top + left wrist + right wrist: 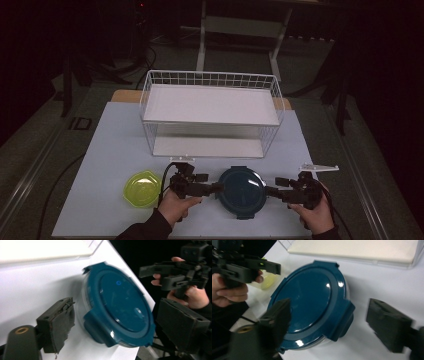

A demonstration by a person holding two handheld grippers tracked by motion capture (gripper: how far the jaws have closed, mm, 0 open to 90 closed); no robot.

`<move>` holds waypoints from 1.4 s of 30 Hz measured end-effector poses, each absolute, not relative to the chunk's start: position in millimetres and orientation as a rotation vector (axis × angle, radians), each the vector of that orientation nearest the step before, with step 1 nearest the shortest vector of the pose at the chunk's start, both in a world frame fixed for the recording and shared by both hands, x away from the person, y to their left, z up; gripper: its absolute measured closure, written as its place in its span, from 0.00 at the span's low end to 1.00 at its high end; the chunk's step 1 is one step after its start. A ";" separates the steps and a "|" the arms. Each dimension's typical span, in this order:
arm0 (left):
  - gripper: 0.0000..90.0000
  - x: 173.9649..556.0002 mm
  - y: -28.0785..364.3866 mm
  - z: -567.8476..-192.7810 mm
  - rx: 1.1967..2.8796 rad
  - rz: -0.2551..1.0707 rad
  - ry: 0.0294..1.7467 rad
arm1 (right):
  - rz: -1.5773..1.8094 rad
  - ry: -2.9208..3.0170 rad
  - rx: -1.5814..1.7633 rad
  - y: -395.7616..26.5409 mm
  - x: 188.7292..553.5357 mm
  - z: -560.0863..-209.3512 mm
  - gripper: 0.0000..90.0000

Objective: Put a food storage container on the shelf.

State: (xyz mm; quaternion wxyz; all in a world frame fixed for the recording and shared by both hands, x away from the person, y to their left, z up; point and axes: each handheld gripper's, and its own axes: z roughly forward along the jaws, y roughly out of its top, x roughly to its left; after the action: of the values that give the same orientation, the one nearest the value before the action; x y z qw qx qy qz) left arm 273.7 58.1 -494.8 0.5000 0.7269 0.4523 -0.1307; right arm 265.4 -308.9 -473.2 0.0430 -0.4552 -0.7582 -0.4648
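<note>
High view, lidded blue container (242,191) between left gripper (218,188) and right gripper (270,191), both jaws apart, yellow-green bowl (142,188) beside

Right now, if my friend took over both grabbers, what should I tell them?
Left gripper: open, at the left edge of the round blue container, not gripping.
Right gripper: open, at its right edge, not gripping.
The container sits on the table, lid on, in front of the wire rack. A yellow-green bowl lies left of it.
Done: both grippers brought up to it.
Left: gripping and handling the container.
</note>
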 end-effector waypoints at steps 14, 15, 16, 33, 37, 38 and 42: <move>0.31 284.9 53.5 -518.2 1.711 -0.573 1.272 | -1.173 -2.075 -1.511 -314.9 288.0 -494.2 0.43; 0.35 284.8 52.1 -518.8 1.718 -0.578 1.277 | -1.157 -2.056 -1.513 -315.5 289.2 -495.3 0.44; 0.36 284.6 51.0 -519.7 1.723 -0.581 1.280 | -1.142 -2.039 -1.525 -316.0 290.1 -496.4 0.44; 0.56 287.0 51.1 -526.9 1.667 -0.690 1.314 | -1.049 -1.917 -1.551 -312.0 294.8 -504.2 0.57; 0.57 288.9 52.5 -529.2 1.653 -0.725 1.319 | -1.044 -1.878 -1.542 -312.0 295.7 -508.3 0.55; 0.57 289.6 52.8 -529.3 1.655 -0.732 1.318 | -1.042 -1.860 -1.542 -312.7 296.1 -509.4 0.56; 0.58 290.1 52.9 -529.5 1.654 -0.739 1.319 | -1.048 -1.843 -1.558 -312.5 294.9 -509.6 0.56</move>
State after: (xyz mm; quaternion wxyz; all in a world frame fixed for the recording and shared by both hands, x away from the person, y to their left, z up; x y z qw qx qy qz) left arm 290.1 52.9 -529.5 0.4354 0.6645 0.5298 -0.2971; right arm 294.9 -312.5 -509.6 0.2526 -0.5730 -0.6778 -0.3853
